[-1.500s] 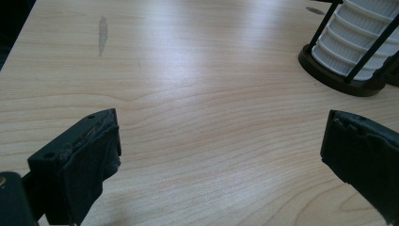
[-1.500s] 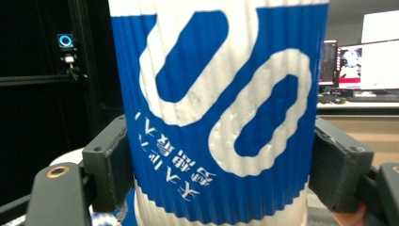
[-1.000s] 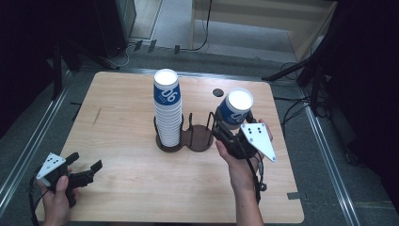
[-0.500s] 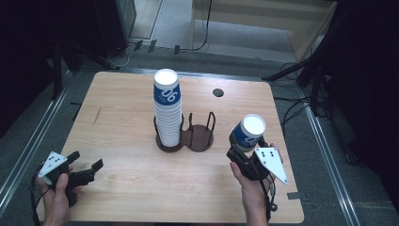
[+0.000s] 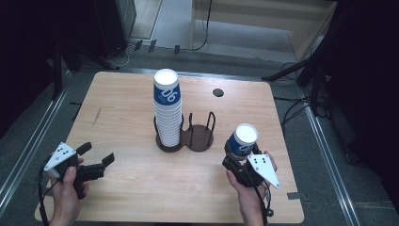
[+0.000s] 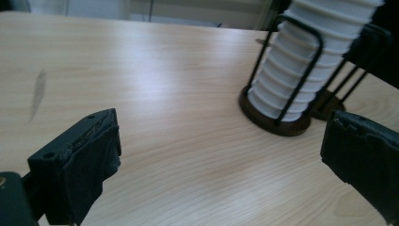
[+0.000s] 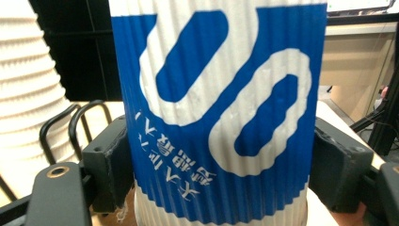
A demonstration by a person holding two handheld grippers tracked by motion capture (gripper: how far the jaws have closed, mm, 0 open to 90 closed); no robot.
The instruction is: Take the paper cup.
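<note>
Blue-and-white ribbed paper cup [image 5: 243, 140] upside down, gripped in my right gripper [image 5: 238, 160] over the table's near right, apart from the white cup stack [image 5: 168, 113] in its wire holder. Left gripper [image 5: 97, 160] agape, empty. Risk: squeeze crushes the thin wall.

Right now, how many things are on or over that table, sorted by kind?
Stack of nested cups: 1
Single blue-and-white cup, upside down in the right gripper: 1
Dark two-slot cup holder: 1
Hand-held grippers, counting the open left gripper: 2
Total: 5 (cups inside the stack are too tightly nested to count singly)
</note>
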